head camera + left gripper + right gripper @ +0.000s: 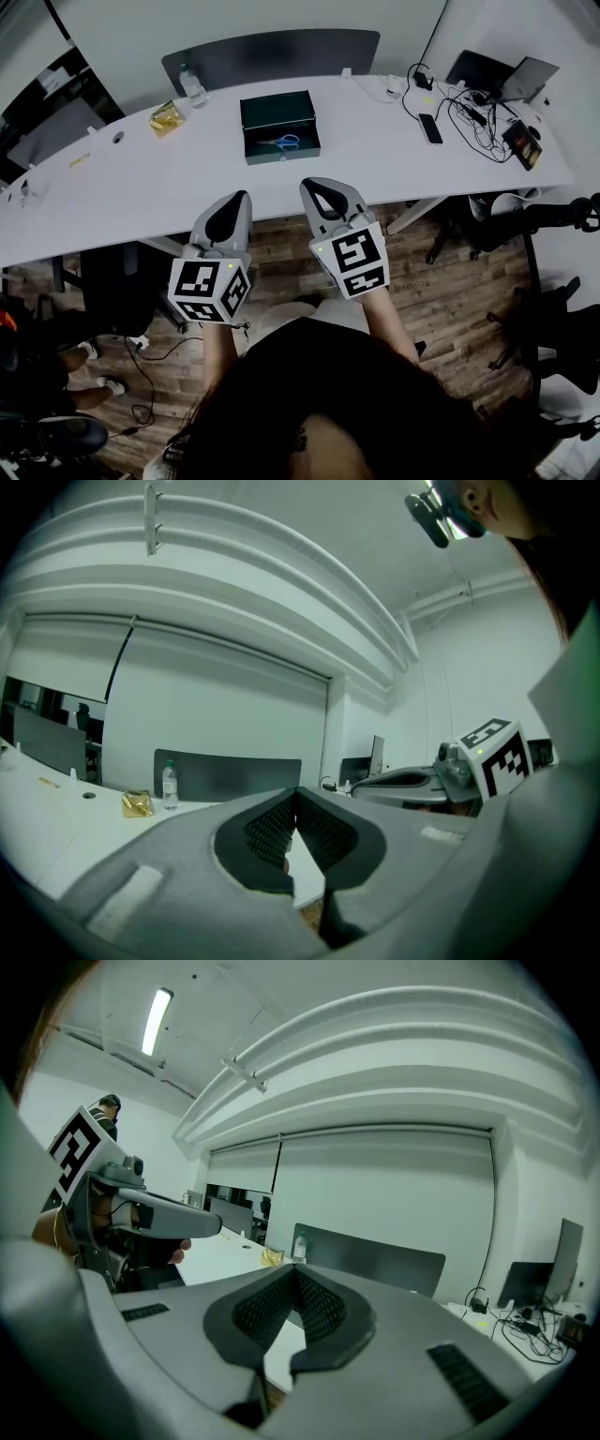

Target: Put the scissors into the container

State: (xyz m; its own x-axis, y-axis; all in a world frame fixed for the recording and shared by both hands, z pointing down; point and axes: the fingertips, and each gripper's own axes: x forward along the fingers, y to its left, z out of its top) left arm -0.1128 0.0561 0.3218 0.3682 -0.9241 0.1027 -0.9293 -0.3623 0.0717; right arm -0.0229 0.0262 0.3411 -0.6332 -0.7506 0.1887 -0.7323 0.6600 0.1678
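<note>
Blue-handled scissors (284, 143) lie inside the dark green open container (278, 125) near the middle of the white table (141, 187). Both grippers are held off the table's near edge, over the wooden floor. My left gripper (235, 198) has its jaws closed tip to tip with nothing between them, and its own view shows the same (295, 794). My right gripper (317, 185) is likewise shut and empty, as its own view shows (295, 1272). Neither gripper touches the container or the scissors.
A water bottle (192, 87) and a gold packet (166, 117) sit at the table's far left. Cables, a phone (430, 128) and laptops (502, 75) crowd the far right. A dark chair back (272, 56) stands behind the table. Office chairs (525, 220) stand to my right.
</note>
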